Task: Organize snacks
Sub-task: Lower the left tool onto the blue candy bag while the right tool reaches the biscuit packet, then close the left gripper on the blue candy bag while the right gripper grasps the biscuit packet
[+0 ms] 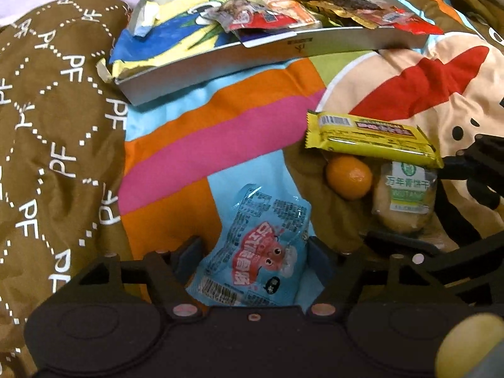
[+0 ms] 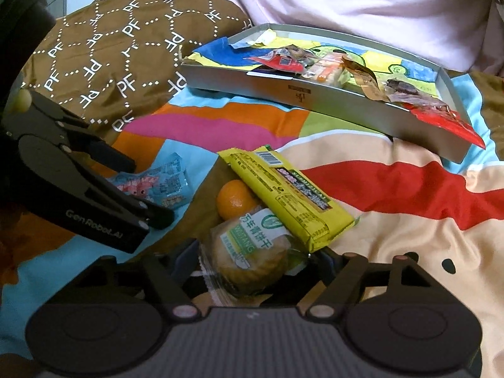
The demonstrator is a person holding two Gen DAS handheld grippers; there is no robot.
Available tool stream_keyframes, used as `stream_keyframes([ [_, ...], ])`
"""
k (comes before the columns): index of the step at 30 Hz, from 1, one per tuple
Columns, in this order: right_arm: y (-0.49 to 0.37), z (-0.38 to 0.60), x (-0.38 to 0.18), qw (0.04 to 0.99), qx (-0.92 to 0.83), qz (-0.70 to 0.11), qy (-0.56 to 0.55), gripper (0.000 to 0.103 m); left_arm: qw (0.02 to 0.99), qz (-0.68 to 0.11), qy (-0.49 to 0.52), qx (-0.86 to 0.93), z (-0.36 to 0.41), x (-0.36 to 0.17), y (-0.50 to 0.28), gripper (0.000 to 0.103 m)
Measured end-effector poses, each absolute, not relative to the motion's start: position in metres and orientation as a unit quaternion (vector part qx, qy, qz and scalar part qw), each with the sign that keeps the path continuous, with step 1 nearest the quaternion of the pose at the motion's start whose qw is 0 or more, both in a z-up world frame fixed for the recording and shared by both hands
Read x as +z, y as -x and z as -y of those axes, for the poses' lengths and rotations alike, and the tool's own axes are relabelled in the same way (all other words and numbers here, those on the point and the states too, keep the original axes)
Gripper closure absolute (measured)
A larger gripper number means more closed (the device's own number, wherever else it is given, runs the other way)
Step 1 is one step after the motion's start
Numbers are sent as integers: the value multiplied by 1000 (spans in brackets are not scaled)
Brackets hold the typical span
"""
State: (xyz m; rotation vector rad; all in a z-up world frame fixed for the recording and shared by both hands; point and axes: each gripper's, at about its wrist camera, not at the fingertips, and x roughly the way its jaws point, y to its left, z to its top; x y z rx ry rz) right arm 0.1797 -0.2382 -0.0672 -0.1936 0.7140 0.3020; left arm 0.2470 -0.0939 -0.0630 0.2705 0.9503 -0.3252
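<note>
While left fingers (image 1: 252,252) straddle the blue packet (image 1: 258,252), right fingers (image 2: 255,264) straddle the biscuit pack (image 2: 252,255), spread.

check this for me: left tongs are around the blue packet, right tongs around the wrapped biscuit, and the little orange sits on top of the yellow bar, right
One thing is wrong: the orange lies partly under the yellow bar, not on top; the right wrist view shows it. The left tongs do straddle the blue packet, and the right tongs the wrapped biscuit.
</note>
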Motion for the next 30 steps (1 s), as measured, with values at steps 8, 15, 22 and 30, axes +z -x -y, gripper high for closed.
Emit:
stream_keyframes([
  [8,-173,240,-63,915,153,-361,94,34,844,-503,-111,-149,98,-58,-247,39],
  [15,-167,237,-61,912,152,-365,108,35,837,-521,-100,-134,99,-57,-244,39],
  [22,-167,237,-62,913,146,-363,113,30,839,-520,-102,-125,100,-59,-244,37],
  [30,-166,234,-64,915,139,-358,123,29,835,-526,-103,-126,99,-59,-247,38],
])
